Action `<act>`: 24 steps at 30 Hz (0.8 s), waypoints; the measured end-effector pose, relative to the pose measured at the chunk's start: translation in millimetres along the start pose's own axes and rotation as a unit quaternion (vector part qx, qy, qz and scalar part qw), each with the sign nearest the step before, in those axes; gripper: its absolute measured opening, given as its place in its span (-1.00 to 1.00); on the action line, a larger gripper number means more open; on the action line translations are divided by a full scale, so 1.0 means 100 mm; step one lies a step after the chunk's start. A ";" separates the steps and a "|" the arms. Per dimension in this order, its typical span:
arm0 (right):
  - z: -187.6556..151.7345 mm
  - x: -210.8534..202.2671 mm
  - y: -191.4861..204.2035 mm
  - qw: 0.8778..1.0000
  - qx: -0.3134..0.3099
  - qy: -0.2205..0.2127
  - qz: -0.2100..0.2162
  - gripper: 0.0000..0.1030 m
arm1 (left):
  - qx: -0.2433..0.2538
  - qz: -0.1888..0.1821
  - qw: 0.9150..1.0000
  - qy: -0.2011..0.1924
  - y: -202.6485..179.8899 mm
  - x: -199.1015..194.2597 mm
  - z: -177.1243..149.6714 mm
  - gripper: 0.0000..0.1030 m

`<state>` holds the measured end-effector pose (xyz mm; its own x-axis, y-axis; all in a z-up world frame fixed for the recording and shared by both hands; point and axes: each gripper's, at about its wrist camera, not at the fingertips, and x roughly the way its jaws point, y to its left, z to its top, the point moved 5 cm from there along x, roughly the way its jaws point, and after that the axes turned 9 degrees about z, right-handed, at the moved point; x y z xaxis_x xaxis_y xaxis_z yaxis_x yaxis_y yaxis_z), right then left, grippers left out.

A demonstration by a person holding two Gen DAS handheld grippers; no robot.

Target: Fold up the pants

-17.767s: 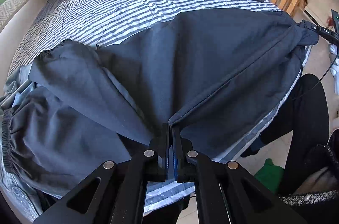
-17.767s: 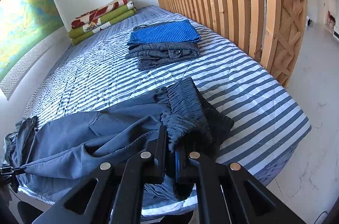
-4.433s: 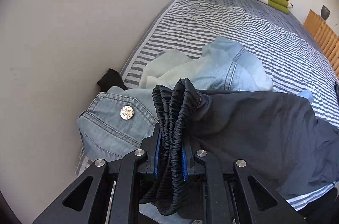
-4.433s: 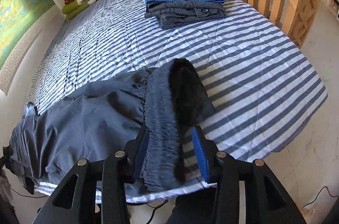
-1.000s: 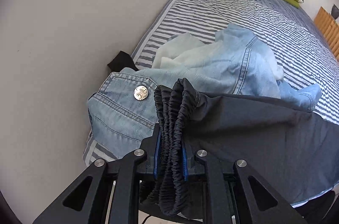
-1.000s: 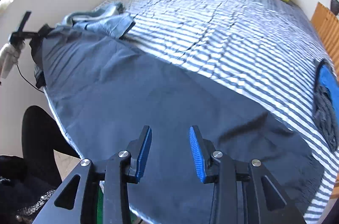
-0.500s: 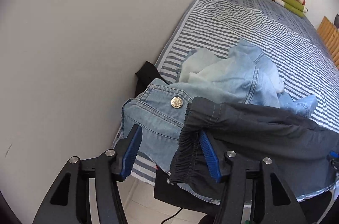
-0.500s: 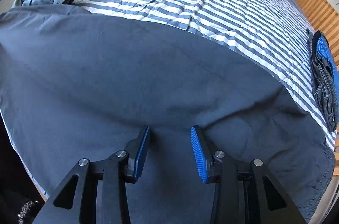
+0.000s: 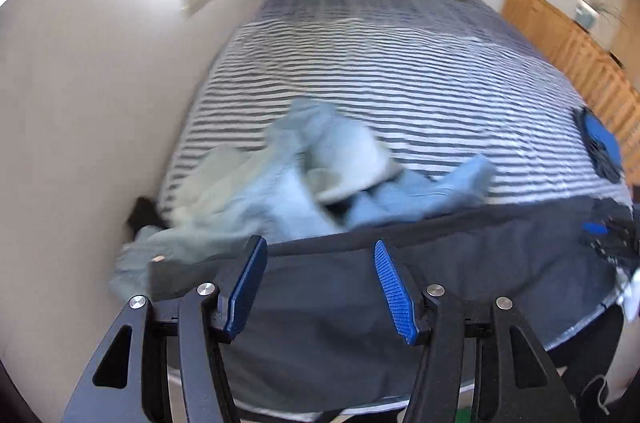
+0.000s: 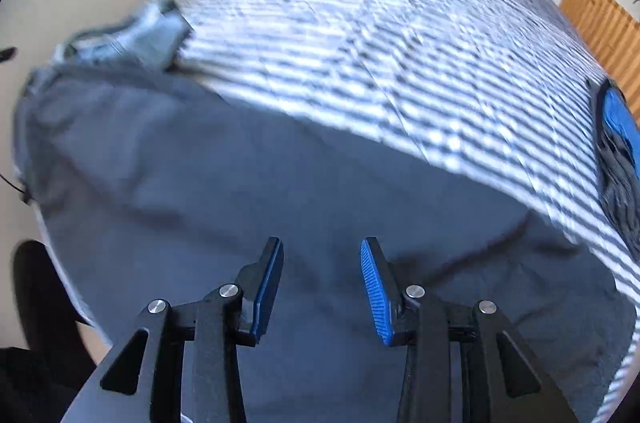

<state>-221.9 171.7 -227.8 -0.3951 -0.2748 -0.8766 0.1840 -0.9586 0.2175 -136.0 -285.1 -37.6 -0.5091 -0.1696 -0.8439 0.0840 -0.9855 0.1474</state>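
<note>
Now: left tongs gape empty, waistband let go a second ago; pants lie flat along the bed's 6 o'clock edge, ready for the next fold. Right tongs hover half open, empty, above the cloth. Left view alone shows jeans at 12 o'clock; right view, the pants' full spread.

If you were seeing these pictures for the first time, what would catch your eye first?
The dark grey pants spread flat across the near edge of the striped bed dominate both views. Over them hang the open left claw and open right claw, blue pads apart and gripping nothing. Beyond, by the wall, lies a crumpled heap of light denim.
</note>
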 end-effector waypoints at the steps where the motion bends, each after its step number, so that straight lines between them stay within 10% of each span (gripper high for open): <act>1: 0.09 -0.01 0.07 1.000 -0.003 -0.008 0.013 -0.28 | 0.031 -0.027 0.999 0.001 -0.35 0.06 0.07 0.16; 8: 0.67 0.30 0.22 0.996 0.019 -0.048 0.079 -0.26 | 0.150 -0.166 0.973 0.054 -2.34 0.73 0.28 0.16; 14: 0.84 0.63 0.15 0.993 0.022 -0.025 0.118 -0.04 | 0.148 -0.197 0.964 0.103 -2.82 1.20 0.26 0.13; 18: 0.62 0.71 0.23 0.992 -0.012 -0.005 0.124 -0.78 | 0.154 -0.223 0.955 0.124 -2.86 1.38 0.19 0.04; 24: 0.19 0.65 0.25 0.992 -0.015 -0.018 0.125 -0.99 | 0.160 -0.258 0.940 0.155 -3.13 1.48 0.10 0.04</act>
<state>-260.0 128.7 -271.4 -0.3658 -0.5070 -0.7804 0.3071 -0.8574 0.4131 -246.5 -1.9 -203.1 -0.1323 0.2892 -0.9481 -0.3922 -0.8937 -0.2179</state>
